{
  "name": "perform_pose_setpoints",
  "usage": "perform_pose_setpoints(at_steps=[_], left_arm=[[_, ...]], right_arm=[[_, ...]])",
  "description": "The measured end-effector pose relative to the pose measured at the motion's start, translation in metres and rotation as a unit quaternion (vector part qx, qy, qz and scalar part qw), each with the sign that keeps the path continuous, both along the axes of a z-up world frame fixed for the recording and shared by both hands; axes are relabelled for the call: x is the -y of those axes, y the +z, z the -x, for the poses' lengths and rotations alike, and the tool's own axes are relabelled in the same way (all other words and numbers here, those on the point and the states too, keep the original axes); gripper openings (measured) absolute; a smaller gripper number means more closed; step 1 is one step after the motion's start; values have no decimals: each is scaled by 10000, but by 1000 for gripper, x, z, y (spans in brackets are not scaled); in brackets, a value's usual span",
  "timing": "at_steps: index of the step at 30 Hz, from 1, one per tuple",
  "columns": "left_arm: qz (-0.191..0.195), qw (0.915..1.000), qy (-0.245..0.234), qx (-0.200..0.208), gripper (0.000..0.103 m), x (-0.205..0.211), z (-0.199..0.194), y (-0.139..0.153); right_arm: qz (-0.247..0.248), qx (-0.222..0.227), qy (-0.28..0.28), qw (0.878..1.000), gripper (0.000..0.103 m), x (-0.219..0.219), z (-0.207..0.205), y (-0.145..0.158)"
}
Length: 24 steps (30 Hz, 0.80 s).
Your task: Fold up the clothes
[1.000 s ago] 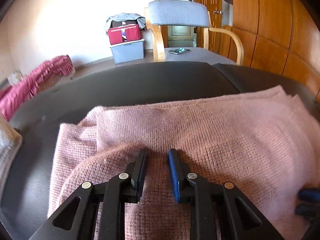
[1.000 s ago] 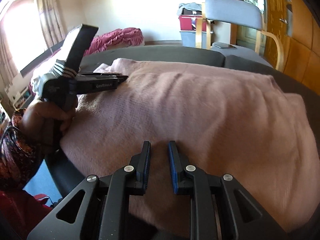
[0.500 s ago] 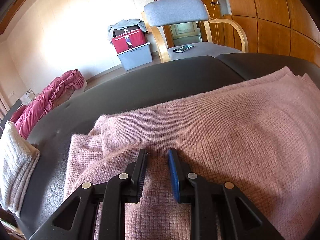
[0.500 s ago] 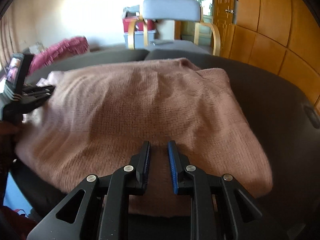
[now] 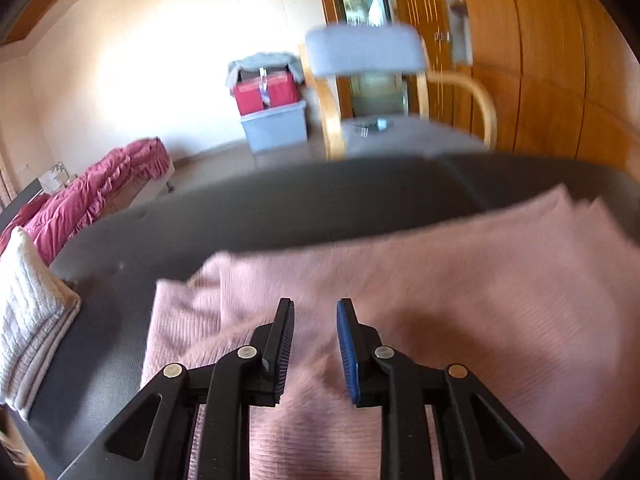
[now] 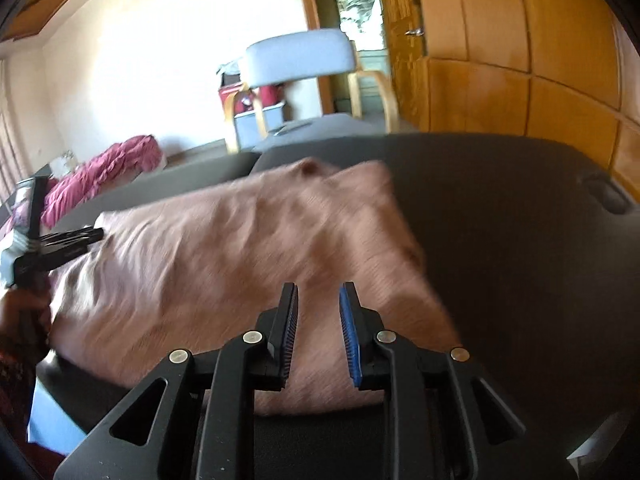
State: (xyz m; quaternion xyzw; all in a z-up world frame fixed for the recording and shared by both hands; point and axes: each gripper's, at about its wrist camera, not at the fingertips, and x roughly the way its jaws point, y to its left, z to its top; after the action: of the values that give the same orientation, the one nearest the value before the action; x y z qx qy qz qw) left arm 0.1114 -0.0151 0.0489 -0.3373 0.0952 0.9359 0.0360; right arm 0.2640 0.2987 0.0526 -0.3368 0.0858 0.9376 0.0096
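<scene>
Now both grippers — left gripper [image 5: 315, 346], right gripper [image 6: 318, 334], its jaws just eased wider — hover unclenched, gripping nothing; seize the pink sweater's [image 6: 224, 256] edge ahead of the fingertips — squarely.

The pink sweater [image 5: 440, 300] is soft knitted cloth with a fuzzy, matt face, lying on a smooth dark matt worktop [image 5: 320, 200]. The cream folded cloth [image 5: 28, 320] at nine o'clock is ribbed knit. The wall panels [image 6: 520, 60] at two o'clock are glossy wood.

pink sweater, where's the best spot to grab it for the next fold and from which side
Probably the near right corner of the pink sweater, approached from the front edge of the dark table. There the folded layers end in a free edge the right tongs could pinch, jaws slightly apart above it.
</scene>
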Motion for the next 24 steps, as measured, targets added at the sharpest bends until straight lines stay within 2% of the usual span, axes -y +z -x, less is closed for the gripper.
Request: perform_pose_setpoints(at_steps=[2, 5, 7, 9, 10, 13, 17, 21, 24], left_arm=[[172, 9991, -387, -93, 21, -25, -5, 5], [421, 9944, -973, 20, 21, -64, -8, -3], [590, 9920, -1105, 140, 21, -82, -5, -16], [931, 9903, -1034, 72, 21, -91, -5, -27], [985, 9898, -1027, 19, 21, -90, -6, -29], [925, 9903, -1041, 32, 22, -84, -7, -31], [675, 9923, -1032, 110, 25, -75, -5, -32], [643, 9923, -1055, 126, 25, -66, 3, -27], [657, 9922, -1049, 110, 25, -69, 4, -28]], right_arm=[[-13, -80, -54, 10000, 24, -7, 6, 7], [-281, 117, 186, 9994, 24, 1, 37, 7], [-408, 306, 406, 9979, 24, 9, 62, 4], [-514, 482, 576, 9958, 24, 16, 78, -1], [-587, 579, 603, 9948, 24, 16, 88, -5], [-728, 812, 503, 9928, 24, 11, 107, -16], [-923, 843, -160, 9920, 21, -13, 109, -21], [-758, 766, -299, 9937, 21, -24, 102, -25], [-1072, 781, -320, 9906, 21, -14, 100, -24]])
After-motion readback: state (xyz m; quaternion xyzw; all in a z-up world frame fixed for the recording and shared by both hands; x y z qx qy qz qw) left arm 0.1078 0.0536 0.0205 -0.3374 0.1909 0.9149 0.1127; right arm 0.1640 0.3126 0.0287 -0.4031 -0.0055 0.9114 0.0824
